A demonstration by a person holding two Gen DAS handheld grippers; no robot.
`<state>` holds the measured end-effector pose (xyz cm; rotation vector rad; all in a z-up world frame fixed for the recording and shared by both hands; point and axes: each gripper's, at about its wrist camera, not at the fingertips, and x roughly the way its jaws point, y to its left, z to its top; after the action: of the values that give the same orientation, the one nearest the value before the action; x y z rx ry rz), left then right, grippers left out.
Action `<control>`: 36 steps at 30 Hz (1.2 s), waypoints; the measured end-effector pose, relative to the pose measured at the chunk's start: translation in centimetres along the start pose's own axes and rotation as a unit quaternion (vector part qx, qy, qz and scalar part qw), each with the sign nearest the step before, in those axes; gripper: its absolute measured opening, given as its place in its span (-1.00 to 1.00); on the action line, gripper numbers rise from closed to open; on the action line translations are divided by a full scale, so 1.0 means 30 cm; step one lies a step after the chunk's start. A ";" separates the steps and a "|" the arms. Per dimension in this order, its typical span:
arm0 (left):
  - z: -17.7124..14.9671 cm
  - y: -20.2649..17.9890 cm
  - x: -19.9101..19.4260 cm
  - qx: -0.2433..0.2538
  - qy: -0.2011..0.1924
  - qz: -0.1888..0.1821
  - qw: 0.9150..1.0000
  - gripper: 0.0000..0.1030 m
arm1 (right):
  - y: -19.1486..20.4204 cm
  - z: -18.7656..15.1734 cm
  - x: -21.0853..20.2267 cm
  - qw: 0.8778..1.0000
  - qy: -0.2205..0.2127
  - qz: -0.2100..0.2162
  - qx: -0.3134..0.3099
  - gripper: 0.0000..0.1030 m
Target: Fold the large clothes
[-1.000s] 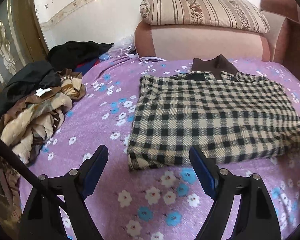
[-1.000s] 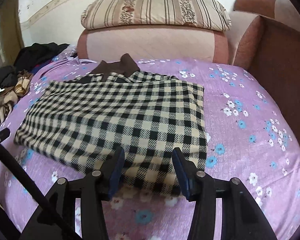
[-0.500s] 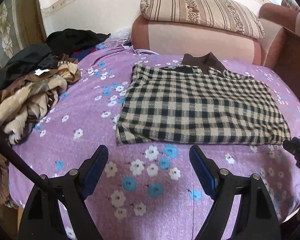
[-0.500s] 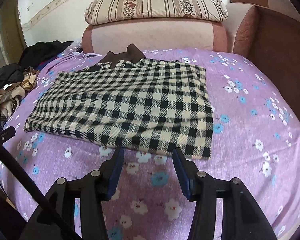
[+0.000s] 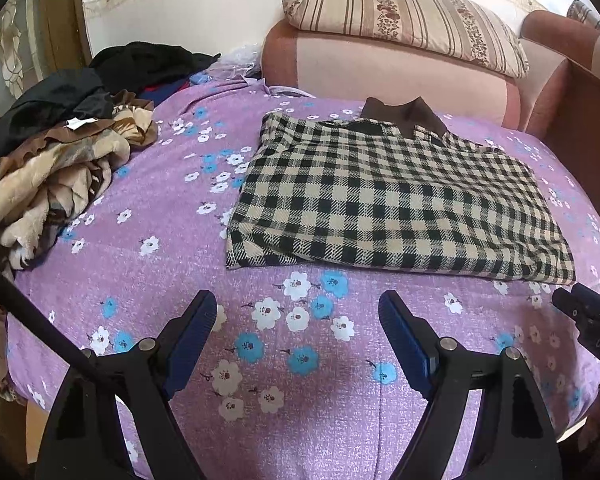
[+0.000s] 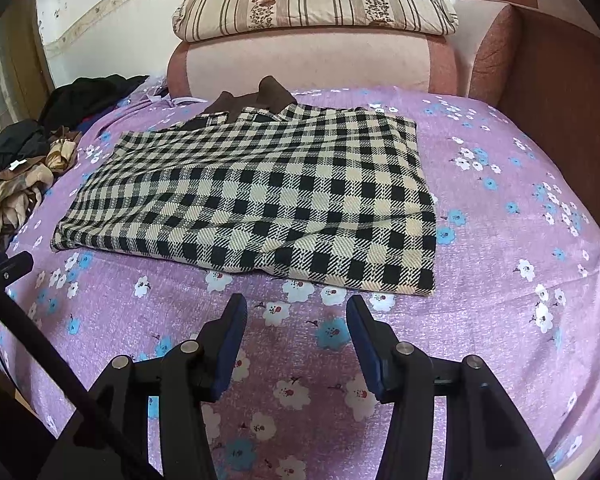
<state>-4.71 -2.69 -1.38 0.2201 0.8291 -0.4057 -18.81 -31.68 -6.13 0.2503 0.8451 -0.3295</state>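
A checked garment (image 5: 396, 204) in black and cream lies folded flat on a bed covered by a purple flowered bedspread (image 5: 300, 360), its brown collar (image 5: 404, 114) pointing toward the pink headboard cushion (image 5: 380, 68). A striped pillow (image 5: 400, 16) rests on top of that cushion.

The left hand-held gripper (image 5: 298, 320) hovers over bare bedspread just short of the garment's near edge, its blue-padded jaws wide apart with nothing between them. The right hand-held gripper (image 6: 296, 320) hangs likewise in front of the near hem, its jaws parted less widely and empty; neither one touches the cloth.

At the left side of the bed sits a heap of other clothes (image 5: 56, 168), brown and cream fabric with dark pieces behind it; how many items it holds is hard to tell from here. A brown wooden side panel (image 6: 560, 92) borders the bed on the right.
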 end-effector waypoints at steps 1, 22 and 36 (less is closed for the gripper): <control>0.001 0.002 0.003 -0.001 0.001 -0.001 1.000 0.60 | -0.001 0.001 0.002 1.000 0.001 0.001 0.000 0.10; 0.009 -0.003 0.098 -0.022 0.045 -0.015 0.999 0.60 | 0.012 0.003 0.073 1.000 0.020 0.012 0.003 0.15; 0.018 -0.005 0.142 -0.035 0.063 -0.021 0.997 0.60 | 0.007 0.006 0.103 0.999 0.027 0.013 0.015 0.16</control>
<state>-1.85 -4.14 -4.22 0.1649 0.9723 -0.4047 -16.70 -32.11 -8.35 0.2982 0.8892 -0.3120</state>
